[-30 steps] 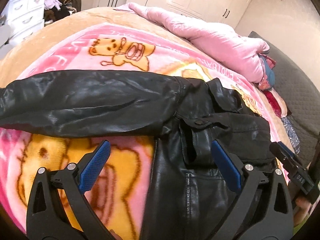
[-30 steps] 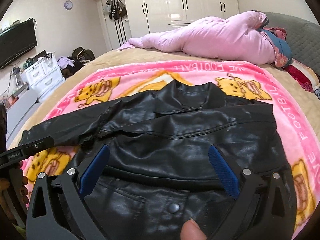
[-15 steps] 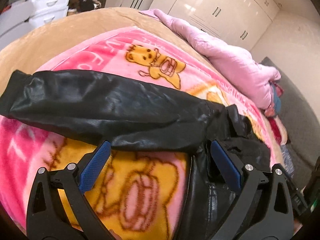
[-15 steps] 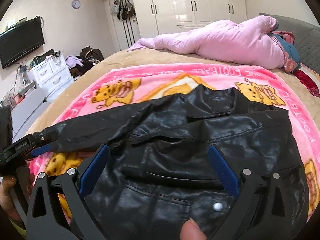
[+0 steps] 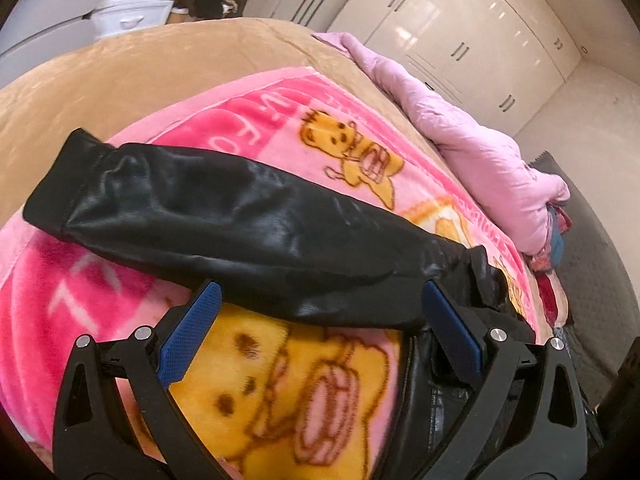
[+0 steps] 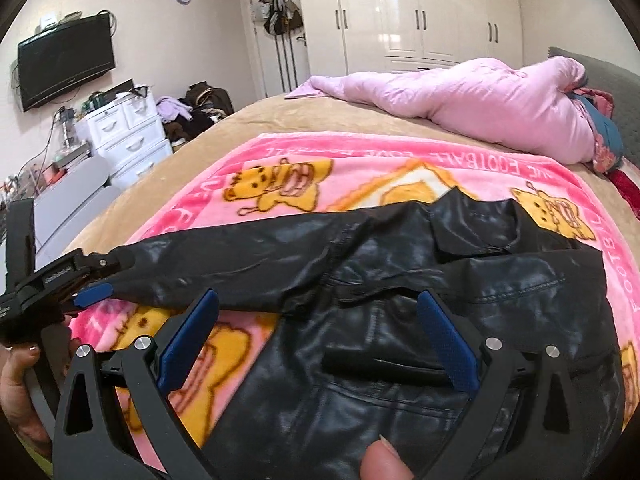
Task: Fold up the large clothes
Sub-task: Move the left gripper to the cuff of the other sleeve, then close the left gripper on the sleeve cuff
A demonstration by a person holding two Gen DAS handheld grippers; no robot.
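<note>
A black leather jacket [image 6: 420,320] lies flat on a pink cartoon blanket [image 6: 360,168]. Its body fills the lower right wrist view. Its left sleeve [image 5: 224,224] stretches out sideways, cuff at the far left. My left gripper [image 5: 320,312] is open and empty, hovering just in front of the sleeve's near edge; it also shows in the right wrist view [image 6: 86,280] by the sleeve's end. My right gripper [image 6: 320,320] is open and empty above the jacket's chest, near the armpit seam.
A rolled pink duvet [image 6: 480,108] lies across the far side of the bed [image 5: 120,80]. White drawers [image 6: 128,140], a wall TV [image 6: 66,66] and clutter stand left of the bed. White wardrobes [image 6: 420,12] line the back wall.
My left gripper has swung left along the sleeve, away from the jacket body toward the cuff. My right gripper has shifted slightly left over the jacket. Both stay open.
</note>
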